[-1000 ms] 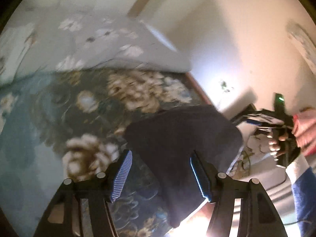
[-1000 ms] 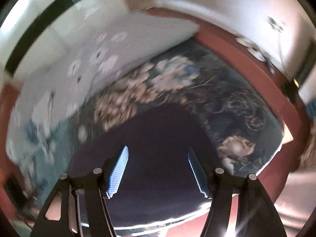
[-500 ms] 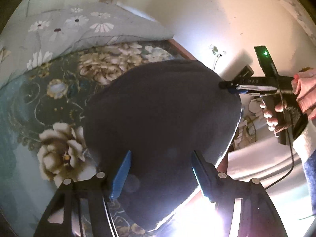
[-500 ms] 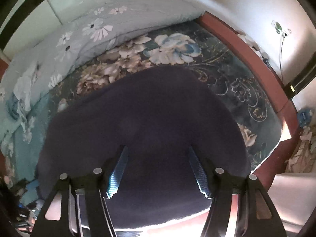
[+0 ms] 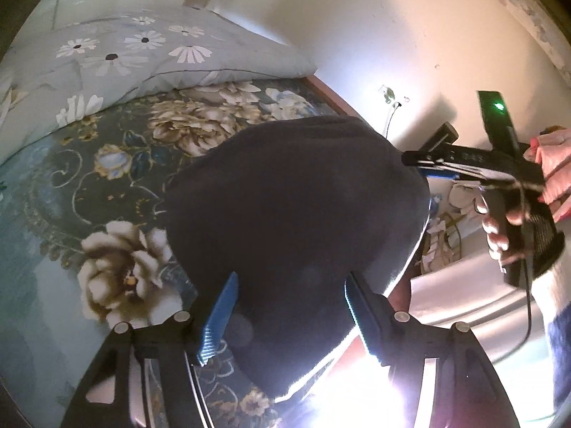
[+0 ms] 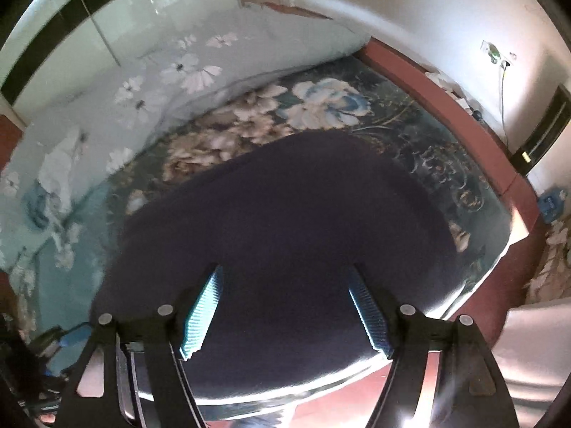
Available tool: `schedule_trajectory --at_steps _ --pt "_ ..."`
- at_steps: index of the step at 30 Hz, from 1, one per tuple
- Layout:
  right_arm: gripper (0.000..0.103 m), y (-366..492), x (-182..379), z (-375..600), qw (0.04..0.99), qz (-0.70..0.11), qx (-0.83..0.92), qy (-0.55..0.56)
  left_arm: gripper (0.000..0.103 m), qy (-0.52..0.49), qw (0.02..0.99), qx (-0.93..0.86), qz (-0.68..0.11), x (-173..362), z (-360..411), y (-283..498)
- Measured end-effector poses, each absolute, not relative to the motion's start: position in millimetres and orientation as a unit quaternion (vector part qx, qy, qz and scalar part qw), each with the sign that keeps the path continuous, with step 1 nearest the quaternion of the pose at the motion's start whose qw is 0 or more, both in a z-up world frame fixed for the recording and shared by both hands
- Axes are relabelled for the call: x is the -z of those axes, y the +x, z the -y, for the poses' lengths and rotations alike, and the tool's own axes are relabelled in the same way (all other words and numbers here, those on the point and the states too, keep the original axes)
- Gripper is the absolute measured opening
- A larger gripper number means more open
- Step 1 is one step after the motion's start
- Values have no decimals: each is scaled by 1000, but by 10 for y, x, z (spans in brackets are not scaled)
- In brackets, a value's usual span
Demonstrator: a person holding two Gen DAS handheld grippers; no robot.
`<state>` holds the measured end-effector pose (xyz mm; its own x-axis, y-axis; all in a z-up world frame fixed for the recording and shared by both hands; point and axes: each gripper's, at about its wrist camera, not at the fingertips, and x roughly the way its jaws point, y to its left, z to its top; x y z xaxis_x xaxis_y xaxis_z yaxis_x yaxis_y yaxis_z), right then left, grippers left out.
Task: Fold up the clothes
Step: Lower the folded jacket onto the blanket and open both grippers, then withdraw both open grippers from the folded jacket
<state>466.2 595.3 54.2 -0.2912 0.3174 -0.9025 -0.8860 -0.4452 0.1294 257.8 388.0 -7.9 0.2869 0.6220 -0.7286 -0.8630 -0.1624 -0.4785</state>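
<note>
Left wrist view: the dark garment [image 5: 296, 214] is seen spread on the floral bedspread [image 5: 117, 178], its near edge between the parted fingers of the left gripper [image 5: 289, 310]; nothing is clamped.
Right gripper [image 5: 428, 167]: seen at 3 o'clock, held by a hand [image 5: 524, 199] beside the cloth edge; its finger state cannot be told here.
Right wrist view: fingers are held apart over the garment's near hem.
Technique: whichever edge is gripped should be pinched at both corners evenly.

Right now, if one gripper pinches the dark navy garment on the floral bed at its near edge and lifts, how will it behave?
Likely floppy: the dark navy garment lies flat, following the floral bedspread, so it should drape and sag from a single pinch. Its matte, fuzzy-looking edge suggests decent grip on the ribbed blue pads. Probably light; weight cannot be confirmed.
</note>
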Motion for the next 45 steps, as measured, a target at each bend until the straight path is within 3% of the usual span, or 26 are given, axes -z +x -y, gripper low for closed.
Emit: schedule_trajectory --at_steps 13,28,32,45 --pt "74 4573 -248 -4784 406 -347 -725 -435 83 -483 623 -603 -124 155 -3545 2794" --pt "74 4487 178 -4178 416 -380 -718 -408 94 -484 591 -631 -134 534 -3286 2864" --pt "74 4415 240 -4078 413 -385 -720 -404 102 -479 581 -646 -128 537 -3241 2797" --pt "75 4301 372 -3990 401 -403 -719 -400 103 -490 565 -654 -118 604 -3085 2701"
